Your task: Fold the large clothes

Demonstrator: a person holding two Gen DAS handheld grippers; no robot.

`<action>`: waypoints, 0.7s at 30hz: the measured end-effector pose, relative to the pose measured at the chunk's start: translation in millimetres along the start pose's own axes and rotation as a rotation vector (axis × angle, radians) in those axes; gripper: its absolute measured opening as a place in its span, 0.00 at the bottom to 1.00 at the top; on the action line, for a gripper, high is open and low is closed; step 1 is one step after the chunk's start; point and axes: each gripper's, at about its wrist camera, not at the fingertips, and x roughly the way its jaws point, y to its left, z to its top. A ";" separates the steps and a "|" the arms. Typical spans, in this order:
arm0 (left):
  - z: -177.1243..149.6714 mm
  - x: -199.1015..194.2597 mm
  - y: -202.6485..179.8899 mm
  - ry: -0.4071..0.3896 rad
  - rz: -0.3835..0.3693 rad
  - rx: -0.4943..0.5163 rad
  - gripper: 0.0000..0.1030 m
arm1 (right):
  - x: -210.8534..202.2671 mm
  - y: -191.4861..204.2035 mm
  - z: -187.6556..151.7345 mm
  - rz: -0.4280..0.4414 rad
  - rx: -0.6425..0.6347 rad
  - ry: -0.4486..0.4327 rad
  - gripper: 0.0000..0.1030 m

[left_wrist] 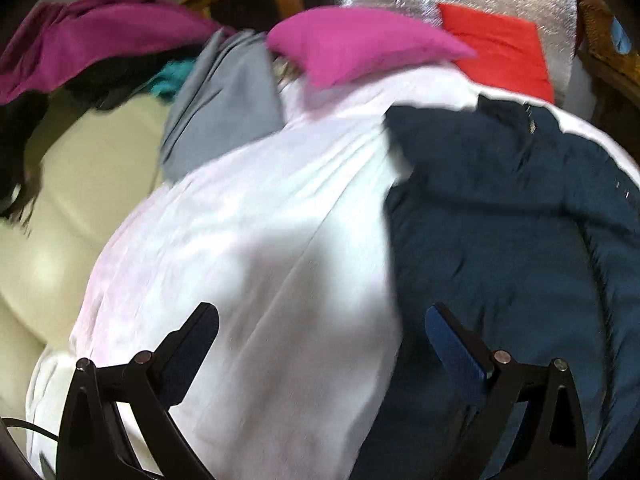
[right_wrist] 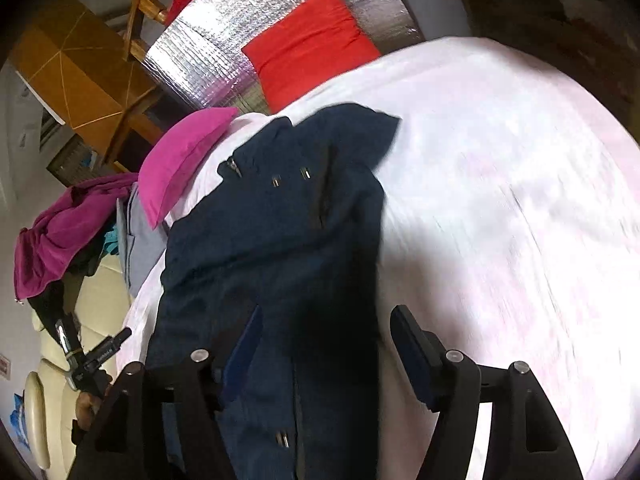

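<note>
Both the left gripper [left_wrist: 322,326] and right gripper [right_wrist: 320,328] hang with jaws apart, seemingly just above the navy jacket [right_wrist: 272,240] on the white sheet [right_wrist: 500,200]

Navy jacket [right_wrist: 272,248] (metal snaps showing) lies rumpled on white sheet [right_wrist: 500,184].
</note>
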 end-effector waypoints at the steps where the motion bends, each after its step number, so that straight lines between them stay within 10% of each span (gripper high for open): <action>1: -7.7 -2.2 2.5 0.017 -0.003 -0.014 1.00 | -3.1 -3.3 -8.4 0.009 0.016 0.002 0.68; 21: -112.8 -102.2 -62.6 -0.162 0.014 0.221 1.00 | -33.0 80.6 -126.4 -0.013 -0.168 -0.046 0.68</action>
